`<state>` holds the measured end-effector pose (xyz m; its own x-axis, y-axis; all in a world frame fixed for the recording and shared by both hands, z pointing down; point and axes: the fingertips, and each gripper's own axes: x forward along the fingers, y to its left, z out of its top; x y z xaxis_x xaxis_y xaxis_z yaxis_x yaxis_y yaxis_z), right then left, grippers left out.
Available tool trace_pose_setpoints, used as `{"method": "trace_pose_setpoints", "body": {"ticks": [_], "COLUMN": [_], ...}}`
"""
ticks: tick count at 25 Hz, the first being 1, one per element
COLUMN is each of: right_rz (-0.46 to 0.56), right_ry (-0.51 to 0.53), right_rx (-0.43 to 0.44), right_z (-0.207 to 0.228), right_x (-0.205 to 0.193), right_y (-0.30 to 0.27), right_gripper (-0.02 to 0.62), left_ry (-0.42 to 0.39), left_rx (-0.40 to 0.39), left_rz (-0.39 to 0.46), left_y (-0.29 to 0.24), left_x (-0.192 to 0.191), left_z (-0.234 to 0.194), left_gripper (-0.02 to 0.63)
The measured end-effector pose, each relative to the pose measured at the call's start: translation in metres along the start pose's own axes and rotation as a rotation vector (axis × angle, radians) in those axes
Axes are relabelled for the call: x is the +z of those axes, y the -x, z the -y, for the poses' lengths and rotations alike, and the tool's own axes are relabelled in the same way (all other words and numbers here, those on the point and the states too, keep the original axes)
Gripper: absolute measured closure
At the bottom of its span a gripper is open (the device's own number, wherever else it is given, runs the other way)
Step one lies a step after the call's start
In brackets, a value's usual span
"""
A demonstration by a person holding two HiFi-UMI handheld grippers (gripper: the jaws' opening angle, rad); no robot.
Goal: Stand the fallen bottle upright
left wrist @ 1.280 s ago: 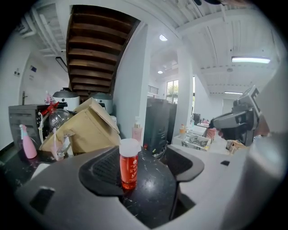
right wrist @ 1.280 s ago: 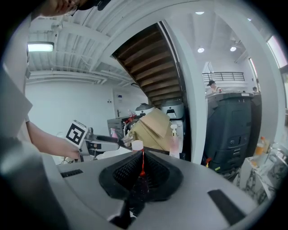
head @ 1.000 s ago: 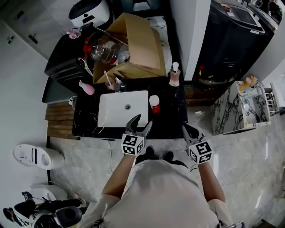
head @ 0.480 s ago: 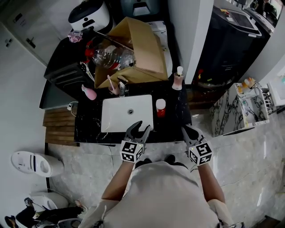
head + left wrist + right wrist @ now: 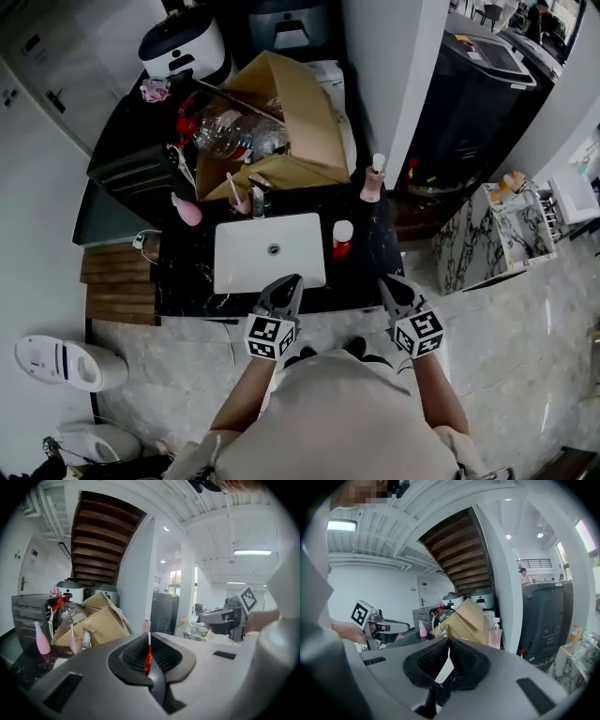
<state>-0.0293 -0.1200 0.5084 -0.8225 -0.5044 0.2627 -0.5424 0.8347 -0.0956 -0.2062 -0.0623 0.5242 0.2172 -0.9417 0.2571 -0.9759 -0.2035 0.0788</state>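
Observation:
A small red bottle (image 5: pixel 342 238) with a white cap stands upright on the black counter (image 5: pixel 366 267), just right of the white sink (image 5: pixel 269 253). In the left gripper view the red bottle (image 5: pixel 148 654) shows only as a thin strip through the slit between the jaws, far beyond them. My left gripper (image 5: pixel 293 280) hovers over the counter's front edge by the sink; its jaws have just been closing and are shut with nothing between them. My right gripper (image 5: pixel 385 281) is level with it at the counter's right front corner, shut and empty.
A pink pump bottle (image 5: pixel 372 180) stands at the back right of the counter, and a pink bottle (image 5: pixel 186 210) at the left. An open cardboard box (image 5: pixel 291 112) with clear plastic bottles sits behind the tap (image 5: pixel 259 199). A white pillar (image 5: pixel 389 66) rises to the right.
The left jaws went from wide open to shut. Both grippers drew back from the sink toward the person, and the red bottle stayed upright.

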Motion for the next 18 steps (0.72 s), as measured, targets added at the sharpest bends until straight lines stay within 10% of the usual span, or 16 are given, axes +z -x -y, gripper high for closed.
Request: {"method": "trace_pose_setpoints", "body": {"ticks": [18], "right_rz": [0.029], "right_ry": [0.032], "right_rx": [0.03], "right_z": [-0.012], "right_x": [0.014], "right_y": [0.002], "right_gripper": [0.563], "left_ry": [0.03], "left_rx": [-0.033], "left_rz": [0.012], "left_y": [0.009], "left_x": [0.005], "left_z": [-0.003], "left_gripper": [0.6]}}
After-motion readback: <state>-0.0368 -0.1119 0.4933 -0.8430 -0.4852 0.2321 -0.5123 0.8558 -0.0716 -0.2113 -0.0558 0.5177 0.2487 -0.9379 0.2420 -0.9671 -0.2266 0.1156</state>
